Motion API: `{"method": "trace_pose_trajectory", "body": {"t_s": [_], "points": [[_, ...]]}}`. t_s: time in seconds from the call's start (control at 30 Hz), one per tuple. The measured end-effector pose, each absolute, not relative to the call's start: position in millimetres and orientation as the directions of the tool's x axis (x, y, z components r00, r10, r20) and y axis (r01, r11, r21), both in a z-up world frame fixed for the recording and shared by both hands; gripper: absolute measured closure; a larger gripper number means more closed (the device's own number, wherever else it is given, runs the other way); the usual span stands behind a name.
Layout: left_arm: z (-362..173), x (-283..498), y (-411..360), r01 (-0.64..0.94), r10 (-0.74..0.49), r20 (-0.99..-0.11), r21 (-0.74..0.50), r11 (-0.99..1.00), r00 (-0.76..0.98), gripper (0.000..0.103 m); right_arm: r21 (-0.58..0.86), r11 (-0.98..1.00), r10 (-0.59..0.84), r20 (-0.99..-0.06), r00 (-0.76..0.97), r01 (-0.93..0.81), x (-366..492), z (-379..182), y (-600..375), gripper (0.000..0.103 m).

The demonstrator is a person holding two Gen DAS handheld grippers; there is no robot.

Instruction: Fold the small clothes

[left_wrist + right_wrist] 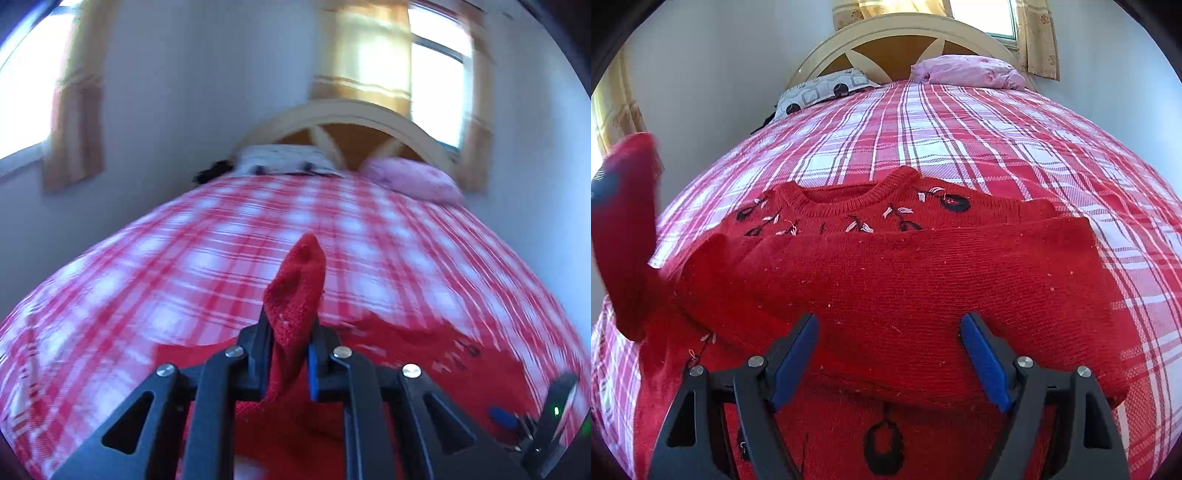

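Note:
A small red knitted sweater (886, 280) with black and white embroidery lies flat on the bed, neck toward the headboard. One sleeve is folded across its chest. My left gripper (291, 317) is shut on the other sleeve (295, 291), whose cuff sticks up past the jaws. In the right wrist view that sleeve (626, 229) hangs lifted at the left edge. My right gripper (890, 319) stands open just over the sweater's lower body, and its blue pads (796, 362) hold nothing.
The red and white checked bedcover (960, 140) spreads around the sweater. A patterned pillow (820, 90) and a pink pillow (967, 72) lie by the cream headboard (886, 33). A wall runs along the bed's left side, and curtained windows stand behind.

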State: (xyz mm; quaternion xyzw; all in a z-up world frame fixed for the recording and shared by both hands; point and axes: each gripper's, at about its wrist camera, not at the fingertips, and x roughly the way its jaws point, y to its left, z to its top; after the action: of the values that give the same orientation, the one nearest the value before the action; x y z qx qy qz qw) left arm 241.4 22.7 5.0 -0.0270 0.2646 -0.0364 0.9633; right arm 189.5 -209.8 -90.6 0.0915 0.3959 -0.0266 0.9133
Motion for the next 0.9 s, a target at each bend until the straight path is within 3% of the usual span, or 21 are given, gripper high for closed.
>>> {"method": "trace_pose_trajectory", "body": {"t_s": [0.2, 0.37, 0.4, 0.47, 0.5, 0.53, 0.63, 0.77, 0.83, 0.9], "points": [[-55, 245, -51, 0.207, -0.173, -0.647, -0.024, 0.978, 0.743, 0.086, 0.166, 0.979, 0.037, -0.723, 0.689, 0.121, 188, -91, -214, 0.023], [-87, 239, -51, 0.235, -0.169, -0.762, -0.023, 0.972, 0.625, 0.076, 0.176, 0.977, 0.043, -0.722, 0.691, 0.122, 189, -91, -216, 0.023], [-84, 234, -40, 0.233, -0.185, -0.763, -0.046, 0.971, 0.619, 0.071, 0.176, 0.977, 0.043, -0.722, 0.691, 0.122, 189, -91, -216, 0.023], [-72, 217, -23, 0.209, -0.197, -0.739, -0.077, 0.975, 0.645, 0.050, 0.177, 0.976, 0.043, -0.721, 0.692, 0.124, 189, -91, -217, 0.023], [-69, 208, -17, 0.182, -0.183, -0.724, -0.080, 0.980, 0.665, 0.030, 0.180, 0.976, 0.045, -0.719, 0.694, 0.123, 188, -91, -218, 0.023], [-63, 197, -6, 0.144, -0.160, -0.706, -0.083, 0.986, 0.690, 0.020, 0.189, 0.974, 0.051, -0.716, 0.696, 0.123, 188, -90, -219, 0.023], [-59, 172, 21, 0.072, -0.119, -0.662, -0.097, 0.993, 0.740, 0.020, 0.253, 0.961, 0.104, -0.703, 0.703, 0.111, 186, -85, -224, 0.023], [-89, 175, 30, 0.031, -0.083, -0.708, -0.087, 0.996, 0.702, 0.020, 0.474, 0.879, 0.294, -0.632, 0.717, 0.058, 184, -73, -224, 0.023], [-103, 181, 32, 0.016, -0.098, -0.760, -0.115, 0.993, 0.643, 0.022, 0.479, 0.877, 0.310, -0.629, 0.713, 0.042, 188, -68, -214, 0.023], [-102, 183, 36, -0.012, -0.097, -0.754, -0.138, 0.990, 0.650, 0.022, 0.436, 0.900, 0.323, -0.664, 0.675, -0.003, 203, -70, -199, 0.023]]}}
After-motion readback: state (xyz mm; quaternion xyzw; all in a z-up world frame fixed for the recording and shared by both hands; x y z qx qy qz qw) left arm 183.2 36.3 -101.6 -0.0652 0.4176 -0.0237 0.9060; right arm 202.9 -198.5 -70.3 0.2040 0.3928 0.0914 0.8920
